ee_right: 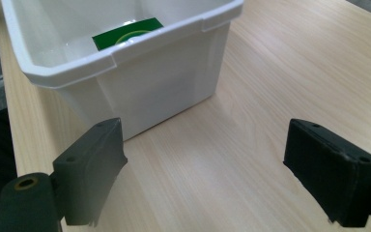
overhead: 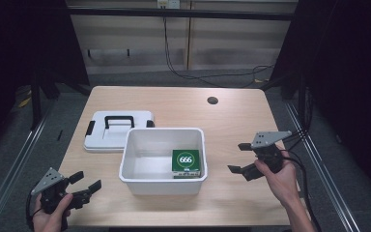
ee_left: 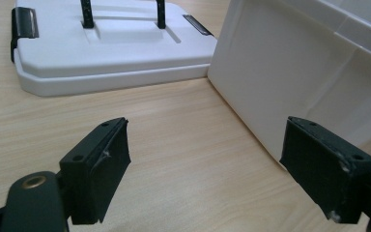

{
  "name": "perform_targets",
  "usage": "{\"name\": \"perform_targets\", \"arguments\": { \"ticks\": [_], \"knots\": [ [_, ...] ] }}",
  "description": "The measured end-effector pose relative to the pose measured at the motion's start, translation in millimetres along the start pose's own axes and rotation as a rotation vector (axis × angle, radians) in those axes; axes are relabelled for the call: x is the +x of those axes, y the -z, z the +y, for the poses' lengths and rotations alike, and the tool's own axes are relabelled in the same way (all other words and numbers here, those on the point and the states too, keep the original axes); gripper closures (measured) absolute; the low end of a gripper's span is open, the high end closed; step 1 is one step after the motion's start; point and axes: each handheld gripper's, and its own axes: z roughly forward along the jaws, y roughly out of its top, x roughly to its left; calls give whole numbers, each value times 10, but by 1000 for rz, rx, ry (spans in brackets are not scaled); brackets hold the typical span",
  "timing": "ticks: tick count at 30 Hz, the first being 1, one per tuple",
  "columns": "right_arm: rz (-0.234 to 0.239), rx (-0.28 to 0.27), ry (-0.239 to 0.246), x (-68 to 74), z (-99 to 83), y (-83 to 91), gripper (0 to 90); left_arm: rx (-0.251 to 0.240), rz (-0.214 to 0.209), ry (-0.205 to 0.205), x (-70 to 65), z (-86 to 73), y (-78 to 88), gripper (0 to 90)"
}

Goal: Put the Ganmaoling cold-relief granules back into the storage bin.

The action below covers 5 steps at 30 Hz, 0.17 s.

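Jaws spread wide and empty on both the left gripper (overhead: 88, 184) and right gripper (overhead: 240, 157), flanking a white bin (overhead: 163, 183) holding a green box (overhead: 186, 162); careless reaching risks shoving the bin aside.

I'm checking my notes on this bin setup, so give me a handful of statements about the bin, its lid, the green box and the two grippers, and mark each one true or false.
1. The green box lies inside the white bin. True.
2. The lid is clipped onto the bin. False: it lies flat on the table, behind the bin's left corner.
3. The left gripper is open and holds nothing. True.
4. The right gripper is shut on the green box. False: its jaws stand apart, off to the right of the bin.
5. The lid has a black handle. True.
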Motion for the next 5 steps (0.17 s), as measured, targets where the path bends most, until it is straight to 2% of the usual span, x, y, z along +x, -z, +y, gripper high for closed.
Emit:
{"name": "perform_targets", "arguments": {
  "ticks": [1,2,5],
  "knots": [
    [-1,-10,-20,-32,-64,-1,137,-9,-2,1,-9,5,2,170],
    [-1,-10,-20,-32,-64,-1,137,-9,-2,1,-9,5,2,170],
    [-34,-13,-38,-73,-179,-11,137,-5,-6,-6,-10,4,5,170]
  ]
}}
